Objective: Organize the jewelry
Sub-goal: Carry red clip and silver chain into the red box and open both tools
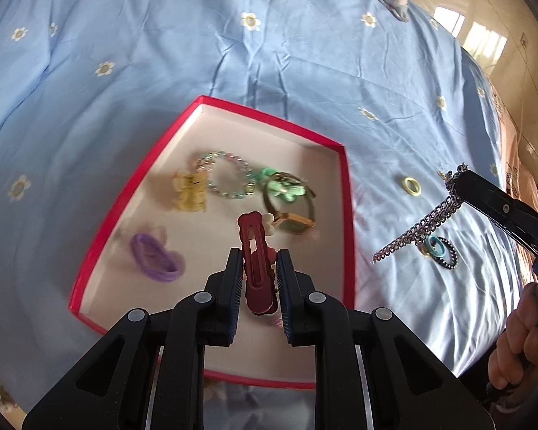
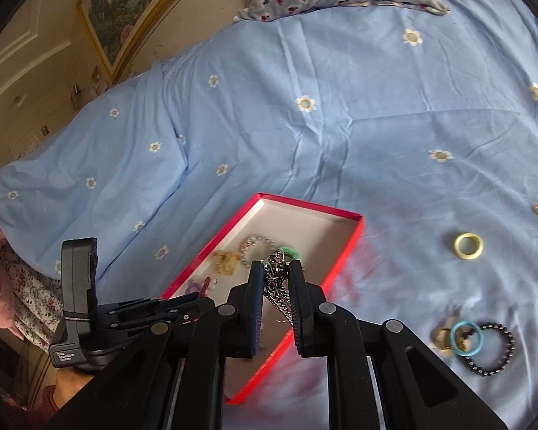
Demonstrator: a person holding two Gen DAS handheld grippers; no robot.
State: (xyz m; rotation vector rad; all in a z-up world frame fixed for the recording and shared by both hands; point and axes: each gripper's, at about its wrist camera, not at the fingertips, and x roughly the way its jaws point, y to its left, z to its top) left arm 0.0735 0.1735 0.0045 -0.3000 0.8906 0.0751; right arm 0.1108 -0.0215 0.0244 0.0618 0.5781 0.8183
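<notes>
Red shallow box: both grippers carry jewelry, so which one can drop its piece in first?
Left gripper: its dark red hair clip hangs over the red shallow box; the right gripper's silver chain hangs beside it.

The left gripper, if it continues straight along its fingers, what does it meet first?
Probably the white floor of the red box, near the watch. The left gripper holds a dark red hair clip above it; depth is uncertain.

Bright daylight, soft shadows, motion blur (fisheye-warped edges)

Blue floral bedspread (image 2: 340, 125): red box (image 2: 344, 251), yellow ring (image 2: 468, 246), bead bracelet (image 2: 493, 350).
</notes>
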